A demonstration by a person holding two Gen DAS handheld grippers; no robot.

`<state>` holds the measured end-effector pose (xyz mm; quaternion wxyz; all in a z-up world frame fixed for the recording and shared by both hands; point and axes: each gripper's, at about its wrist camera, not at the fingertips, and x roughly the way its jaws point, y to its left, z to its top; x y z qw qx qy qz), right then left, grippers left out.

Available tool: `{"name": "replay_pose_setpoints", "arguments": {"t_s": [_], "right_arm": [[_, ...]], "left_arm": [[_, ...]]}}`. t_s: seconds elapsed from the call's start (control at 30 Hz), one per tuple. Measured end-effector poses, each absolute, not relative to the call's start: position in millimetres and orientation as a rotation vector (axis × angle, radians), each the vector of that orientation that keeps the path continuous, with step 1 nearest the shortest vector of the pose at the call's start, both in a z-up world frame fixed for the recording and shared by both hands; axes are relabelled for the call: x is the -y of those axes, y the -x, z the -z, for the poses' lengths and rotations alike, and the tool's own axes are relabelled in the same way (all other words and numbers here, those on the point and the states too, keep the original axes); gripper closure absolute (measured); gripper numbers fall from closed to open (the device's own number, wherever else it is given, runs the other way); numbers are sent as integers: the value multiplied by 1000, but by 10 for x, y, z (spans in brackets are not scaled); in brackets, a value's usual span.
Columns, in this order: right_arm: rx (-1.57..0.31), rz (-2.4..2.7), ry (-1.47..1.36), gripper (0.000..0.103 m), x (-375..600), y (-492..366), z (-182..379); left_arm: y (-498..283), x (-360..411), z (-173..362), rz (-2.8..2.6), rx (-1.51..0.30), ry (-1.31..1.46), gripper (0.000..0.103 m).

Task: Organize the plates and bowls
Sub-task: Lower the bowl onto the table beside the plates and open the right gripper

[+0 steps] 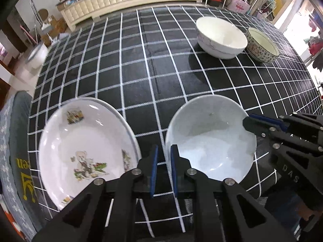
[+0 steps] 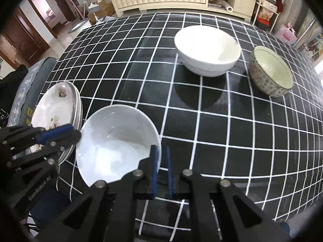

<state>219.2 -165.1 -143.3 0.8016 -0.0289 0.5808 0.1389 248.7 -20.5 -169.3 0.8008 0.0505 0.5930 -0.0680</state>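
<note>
Nearest, both black two-finger grippers point steeply down at the black tablecloth with white grid lines (image 1: 141, 64). The left gripper (image 1: 164, 157) has its blue-padded jaws drawn narrow on the left rim of a plain pale-white shallow bowl (image 1: 210, 139); the right gripper (image 2: 160, 157) pinches the same bowl's opposite rim, one pad inside and one outside. So the bowl sits between the two tools, close to the table's near edge. Just beside it on the left lies a white plate printed with cartoon pictures (image 1: 84, 151), seemingly on top of another plate. Farther back, well apart from these, stand a large white porcelain bowl (image 2: 207, 49) and, near it to the right, a smaller bowl with a speckled floral outside (image 2: 271, 71).
</note>
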Motion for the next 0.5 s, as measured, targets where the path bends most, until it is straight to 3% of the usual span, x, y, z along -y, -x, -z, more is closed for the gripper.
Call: {"name": "replay_pose_setpoints", "arguments": {"t_s": [0.37, 0.5], "right_arm": [[-1111, -284, 54, 91, 1729, -2014, 964], [-1090, -274, 81, 91, 1706, -1987, 873]], "left_arm": [[-2323, 127, 1239, 150, -1148, -76, 91], [-2290, 172, 1067, 158, -1103, -69, 83]]}}
